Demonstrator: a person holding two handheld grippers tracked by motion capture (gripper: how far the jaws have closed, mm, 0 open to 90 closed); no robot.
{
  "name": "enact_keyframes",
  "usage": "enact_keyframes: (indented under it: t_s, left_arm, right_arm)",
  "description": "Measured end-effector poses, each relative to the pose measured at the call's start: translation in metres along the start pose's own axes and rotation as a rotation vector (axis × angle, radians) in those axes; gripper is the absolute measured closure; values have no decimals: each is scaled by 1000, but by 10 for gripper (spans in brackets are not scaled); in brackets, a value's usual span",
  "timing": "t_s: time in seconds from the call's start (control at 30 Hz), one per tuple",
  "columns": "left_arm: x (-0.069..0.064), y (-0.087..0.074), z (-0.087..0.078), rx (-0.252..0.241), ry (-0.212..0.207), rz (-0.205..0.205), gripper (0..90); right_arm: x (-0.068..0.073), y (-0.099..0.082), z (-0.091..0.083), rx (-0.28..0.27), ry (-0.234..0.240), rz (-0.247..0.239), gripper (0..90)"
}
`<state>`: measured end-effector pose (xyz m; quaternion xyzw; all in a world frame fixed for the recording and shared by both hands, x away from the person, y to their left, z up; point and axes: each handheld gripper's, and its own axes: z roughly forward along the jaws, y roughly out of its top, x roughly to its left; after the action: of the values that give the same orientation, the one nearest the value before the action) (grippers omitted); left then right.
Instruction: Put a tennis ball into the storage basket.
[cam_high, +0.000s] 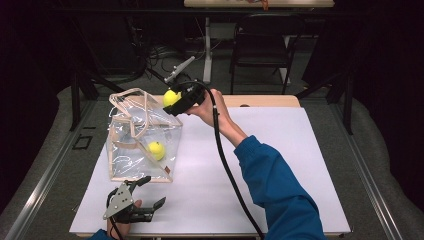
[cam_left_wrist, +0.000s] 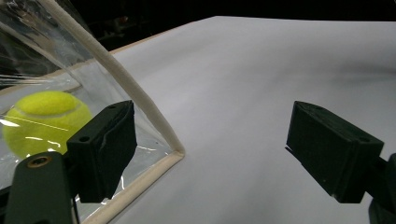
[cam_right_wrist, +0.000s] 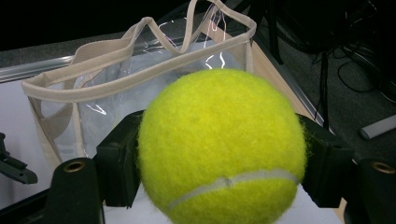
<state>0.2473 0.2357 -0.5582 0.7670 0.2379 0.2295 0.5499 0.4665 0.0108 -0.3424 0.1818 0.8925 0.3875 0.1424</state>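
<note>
Right gripper (cam_high: 176, 102), high view: pinching a fuzzy yellow-green tennis ball (cam_high: 170, 97) above the rim of the clear plastic tote bag with cream trim (cam_high: 142, 137), likely poised to drop it beside a second ball (cam_high: 156, 150) inside. Left gripper (cam_high: 145, 192) rests spread on the white worktop (cam_high: 260, 165).

Left gripper view: jaws wide apart beside the bag's corner, probably ready to steady it.

Right gripper view: ball clamped, open bag beyond.

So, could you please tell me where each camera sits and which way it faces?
High view: above the person's side, looking forward and down on the table; shows both forearms, the left claw and the right claw.
Left gripper view: rides the left claw, looking between open jaws past the bag corner.
Right gripper view: rides the right claw, shut on a ball, facing the bag's mouth.
Shared: the bag, and a second ball inside it.
</note>
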Motion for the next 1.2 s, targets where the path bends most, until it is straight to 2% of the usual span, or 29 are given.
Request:
enact_keyframes:
  t_s: [1.2]
  left_arm:
    - [0, 0, -1, -5, -1, 1, 158]
  right_arm:
    - [4, 9, 11, -61, 8, 9, 266]
